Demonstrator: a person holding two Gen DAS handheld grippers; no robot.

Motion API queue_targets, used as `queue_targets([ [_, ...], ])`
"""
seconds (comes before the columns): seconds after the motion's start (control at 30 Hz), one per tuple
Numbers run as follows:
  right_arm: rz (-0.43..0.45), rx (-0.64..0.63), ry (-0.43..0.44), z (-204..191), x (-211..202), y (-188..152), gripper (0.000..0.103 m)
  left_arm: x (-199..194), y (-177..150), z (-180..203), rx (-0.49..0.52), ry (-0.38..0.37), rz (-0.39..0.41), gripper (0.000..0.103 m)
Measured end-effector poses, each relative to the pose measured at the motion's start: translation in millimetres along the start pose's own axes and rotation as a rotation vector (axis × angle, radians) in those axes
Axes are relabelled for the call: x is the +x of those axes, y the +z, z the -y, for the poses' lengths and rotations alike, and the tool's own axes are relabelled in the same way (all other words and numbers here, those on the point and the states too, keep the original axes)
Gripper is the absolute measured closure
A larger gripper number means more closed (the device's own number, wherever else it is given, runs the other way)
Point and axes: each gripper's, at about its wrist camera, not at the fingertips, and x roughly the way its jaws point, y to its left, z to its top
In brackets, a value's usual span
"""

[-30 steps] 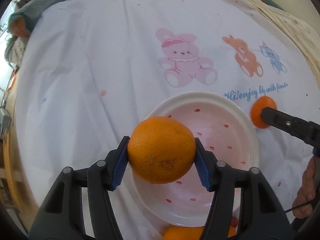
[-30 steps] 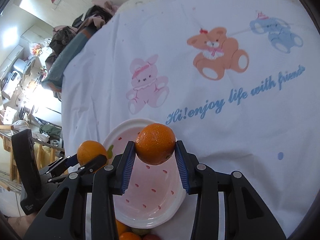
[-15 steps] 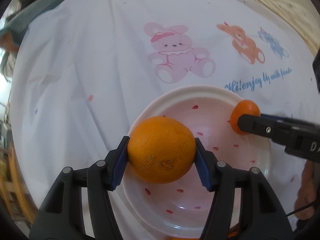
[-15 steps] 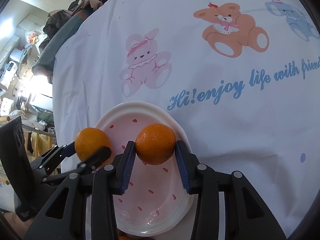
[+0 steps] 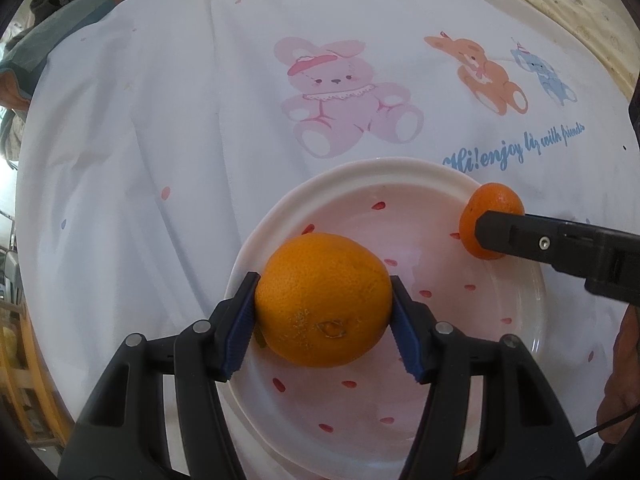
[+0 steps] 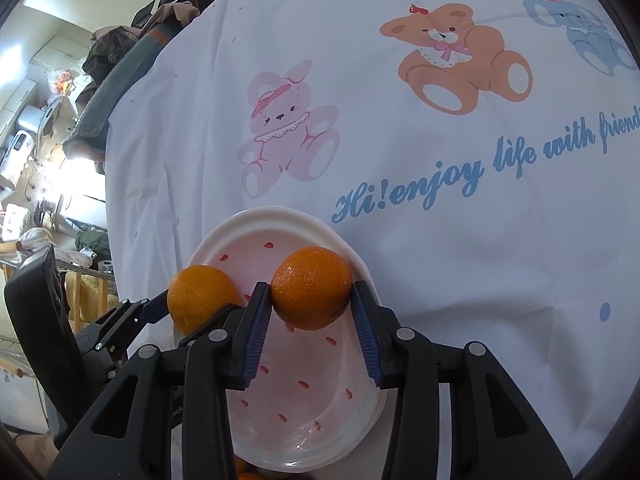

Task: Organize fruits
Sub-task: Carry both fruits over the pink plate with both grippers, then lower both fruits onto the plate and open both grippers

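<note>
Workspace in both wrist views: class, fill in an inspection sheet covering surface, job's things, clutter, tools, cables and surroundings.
Surface: white cloth printed with bears and blue lettering.
Job's things: pink-spotted bowl, nothing resting in it; big orange; small orange.
Clutter: more fruit partly visible at the bowl's near edge, kind unclear.
Tools: left tool shut on big orange; right tool shut on small orange; both over the bowl.
Cables: thin black wire by a hand.
Surroundings: piled clothes, cluttered room.
</note>
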Motion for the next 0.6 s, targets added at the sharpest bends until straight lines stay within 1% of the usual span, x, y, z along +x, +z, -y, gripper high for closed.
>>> queue_targets([
  [0.17, -0.001, 0.000, 0.001, -0.9, 0.1, 0.1, 0.058, 1.0, 0.8, 0.9, 0.009, -0.009, -0.014, 0.044],
  [0.2, -0.002, 0.001, 0.002, -1.0, 0.3, 0.1, 0.058, 1.1, 1.4, 0.6, 0.007, -0.009, -0.014, 0.042],
  [0.27, -0.004, -0.004, 0.000, -1.9, 0.7, 0.1, 0.058, -2.7, 2.5, -2.3, -0.010, -0.005, 0.010, 0.025],
  [0.3, -0.004, -0.004, 0.001, -2.0, 0.9, 0.3, 0.058, -5.5, 4.0, -4.4, -0.022, -0.006, 0.023, 0.020],
  [0.33, -0.005, -0.004, 0.001, -1.8, 1.1, 0.2, 0.058, -6.9, 4.9, -5.7, -0.028, -0.008, 0.029, 0.017],
  [0.4, -0.008, 0.001, 0.006, -1.1, 1.1, 0.4, 0.058, -8.3, 6.8, -8.9, -0.041, -0.018, 0.032, 0.017],
  [0.43, -0.010, 0.007, 0.012, -0.5, 0.9, 0.6, 0.056, -8.4, 7.4, -10.8, -0.049, -0.017, 0.031, 0.017],
  [0.5, -0.007, 0.021, 0.041, 1.2, -0.8, 0.7, 0.046, -8.6, 7.3, -14.2, -0.066, -0.029, 0.028, 0.017],
  [0.6, 0.005, 0.018, 0.039, -0.7, -4.5, 1.1, 0.045, -8.5, 6.7, -14.9, -0.066, -0.030, 0.028, 0.017],
])
